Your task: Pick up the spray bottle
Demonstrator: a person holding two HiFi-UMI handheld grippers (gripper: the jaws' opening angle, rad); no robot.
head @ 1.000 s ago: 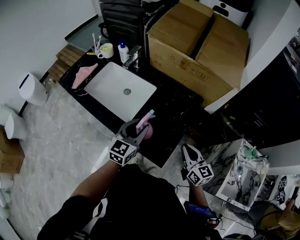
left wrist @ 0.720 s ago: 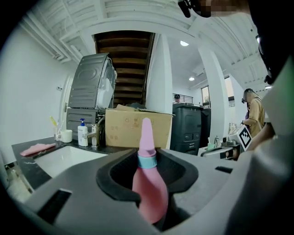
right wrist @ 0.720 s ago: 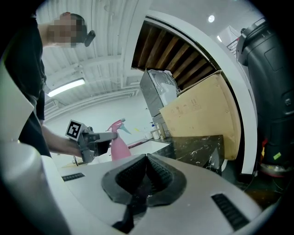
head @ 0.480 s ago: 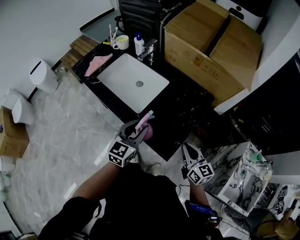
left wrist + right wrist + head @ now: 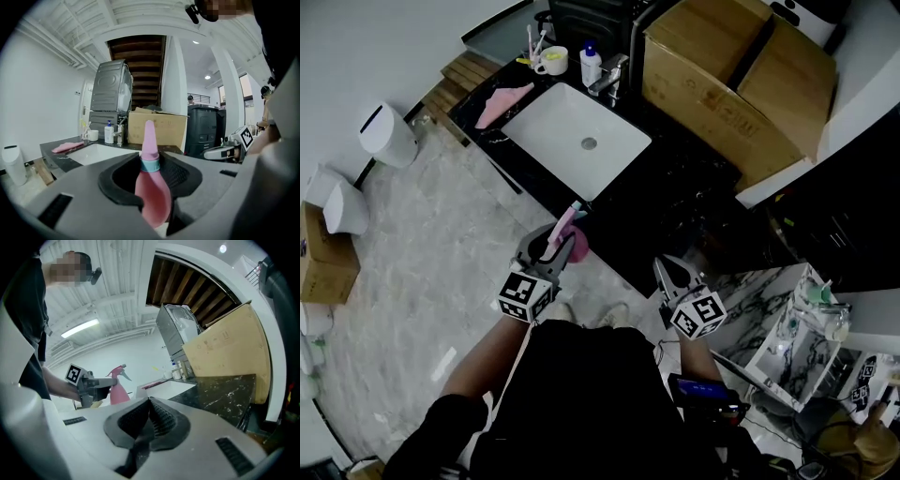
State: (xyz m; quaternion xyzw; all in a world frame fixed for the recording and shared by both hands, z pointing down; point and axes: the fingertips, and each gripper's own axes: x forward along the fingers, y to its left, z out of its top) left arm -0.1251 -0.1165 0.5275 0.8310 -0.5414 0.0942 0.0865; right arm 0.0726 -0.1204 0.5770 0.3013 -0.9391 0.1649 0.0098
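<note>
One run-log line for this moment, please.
left gripper: shut on spray bottle, upright, clear of counter | right gripper: shut, empty | status: spray bottle picked up

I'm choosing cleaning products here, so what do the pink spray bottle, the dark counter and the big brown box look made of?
The spray bottle is likely plastic: smooth pink with a soft sheen and a moulded teal collar. The counter looks like polished black stone with white veins, though it could be an imitation. The box is cardboard: matte brown, with folded flaps.

Smooth pink plastic spray bottle (image 5: 152,192) — glossy, veined black stone counter (image 5: 675,202).
</note>
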